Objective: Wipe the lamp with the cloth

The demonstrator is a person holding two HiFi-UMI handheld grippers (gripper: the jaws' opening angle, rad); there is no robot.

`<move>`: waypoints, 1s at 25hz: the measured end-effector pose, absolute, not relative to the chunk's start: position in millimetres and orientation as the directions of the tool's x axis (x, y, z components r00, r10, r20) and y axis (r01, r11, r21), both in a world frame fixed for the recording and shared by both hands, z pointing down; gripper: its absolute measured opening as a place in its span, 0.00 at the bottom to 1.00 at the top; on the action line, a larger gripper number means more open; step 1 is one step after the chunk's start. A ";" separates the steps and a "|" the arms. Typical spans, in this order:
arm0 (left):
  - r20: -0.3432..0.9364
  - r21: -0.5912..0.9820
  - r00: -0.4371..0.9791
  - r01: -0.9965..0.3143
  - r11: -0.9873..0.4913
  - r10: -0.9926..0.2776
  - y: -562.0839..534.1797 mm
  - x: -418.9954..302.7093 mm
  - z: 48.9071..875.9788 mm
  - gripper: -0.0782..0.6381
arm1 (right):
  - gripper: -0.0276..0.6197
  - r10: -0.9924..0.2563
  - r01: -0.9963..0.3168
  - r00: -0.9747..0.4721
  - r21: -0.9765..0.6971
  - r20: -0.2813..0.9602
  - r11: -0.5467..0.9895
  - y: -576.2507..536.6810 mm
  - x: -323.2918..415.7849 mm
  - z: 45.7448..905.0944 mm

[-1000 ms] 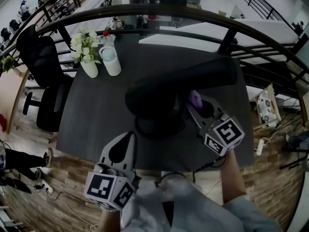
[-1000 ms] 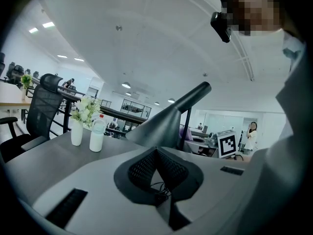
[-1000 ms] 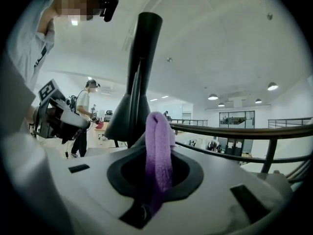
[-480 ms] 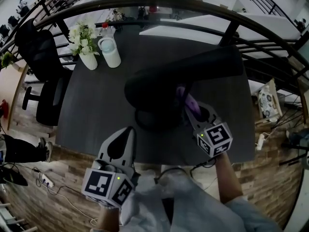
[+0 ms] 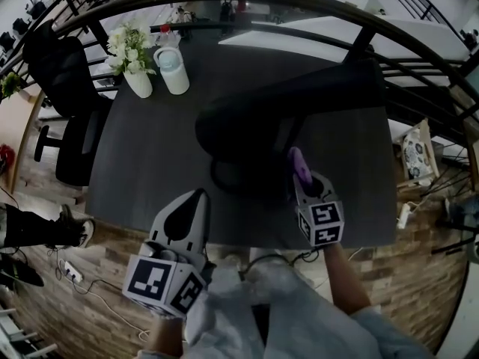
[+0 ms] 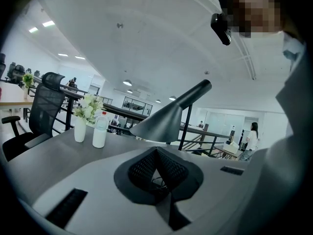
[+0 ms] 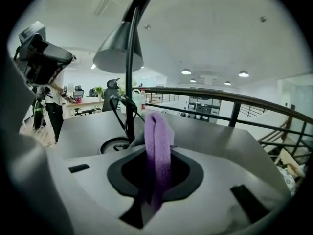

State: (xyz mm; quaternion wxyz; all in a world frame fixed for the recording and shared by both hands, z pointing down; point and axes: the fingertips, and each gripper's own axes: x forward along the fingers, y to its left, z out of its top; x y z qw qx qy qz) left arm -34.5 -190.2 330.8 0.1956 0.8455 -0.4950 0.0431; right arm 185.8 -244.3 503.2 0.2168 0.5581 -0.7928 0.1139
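At the far left corner of the dark bench [image 5: 150,152], a vase of white flowers [image 5: 133,62] and a white bottle [image 5: 174,73] are standing just beside each other, well apart from the work. Nearer the person, the left tool [image 5: 197,199] is hovering over the bench's near edge, much where it was a second ago. Its jaws are pressing together on nothing, so it is taking no part in the wiping.

In the middle of the bench the black desk lamp [image 5: 247,129] is standing with its cone shade [image 7: 117,55] reaching left and its arm slanting up to the right.

To the right of it, the right tool [image 5: 305,184] is clamping the purple cloth [image 5: 299,164], and a fold is sticking up past the jaw tips. Half a second ago that fold was lifted against the lamp's upright stem [image 7: 129,82]. Now the tool is drawing back toward the person and sitting lower, near the round base [image 5: 238,179]. The right gripper view is showing the stem left of the cloth and beyond it, with a gap between them. The cloth is probably coming off the lamp at the end of one stroke along the stem. Going by that, the shade and arm are likely still waiting, and the tool will need carrying forward again.
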 end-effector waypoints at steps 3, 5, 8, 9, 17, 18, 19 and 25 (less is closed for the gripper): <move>0.271 0.286 0.496 -0.860 -0.423 -0.825 -189.8 -38.6 332.9 0.13 | 0.13 -0.820 -0.955 -0.223 0.052 0.528 0.293 -234.8 189.0 527.3; 0.274 0.286 0.490 -0.863 -0.417 -0.827 -188.6 -40.8 334.0 0.13 | 0.13 -0.802 -0.961 -0.193 0.057 0.565 0.271 -227.0 189.2 541.5; 0.278 0.280 0.480 -0.869 -0.408 -0.832 -186.0 -44.5 336.5 0.13 | 0.13 -0.764 -0.964 -0.169 0.055 0.622 0.259 -212.3 185.8 559.9; 0.279 0.279 0.477 -0.871 -0.405 -0.833 -185.5 -45.7 336.8 0.13 | 0.13 -0.751 -0.964 -0.170 0.053 0.638 0.262 -207.6 182.4 564.7; 0.290 0.282 0.453 -0.882 -0.376 -0.843 -181.7 -57.4 340.6 0.13 | 0.13 -0.698 -0.933 -0.235 0.044 0.677 0.356 -191.8 137.1 579.5; 0.291 0.282 0.448 -0.885 -0.372 -0.845 -181.4 -59.0 340.8 0.13 | 0.13 -0.692 -0.928 -0.244 0.043 0.679 0.369 -191.6 131.8 579.5; 0.292 0.282 0.443 -0.887 -0.367 -0.848 -181.1 -60.3 341.0 0.13 | 0.13 -0.687 -0.923 -0.254 0.040 0.680 0.382 -191.7 126.8 579.4; 0.301 0.283 0.416 -0.898 -0.336 -0.858 -179.4 -68.9 343.7 0.13 | 0.13 -0.664 -0.896 -0.304 0.033 0.683 0.443 -200.6 97.8 577.4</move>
